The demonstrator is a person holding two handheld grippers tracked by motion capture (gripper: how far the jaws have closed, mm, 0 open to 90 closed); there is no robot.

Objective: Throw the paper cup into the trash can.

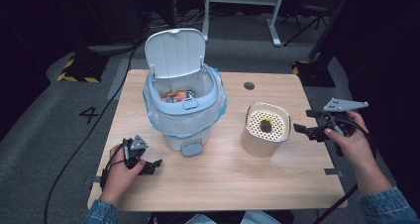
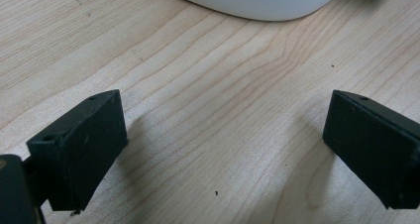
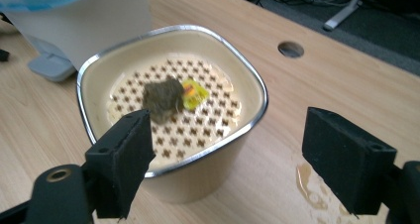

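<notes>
Fingers (image 3: 364, 159) wide apart, empty, beside cream container (image 3: 198, 174).

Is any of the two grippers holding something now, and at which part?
Nothing is held. The left gripper rests open on the table. The right gripper is open beside the cream container, not touching it.

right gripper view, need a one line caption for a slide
Open right tool nears a cream container whose perforated tray holds a dark clump and a yellow scrap.
</notes>
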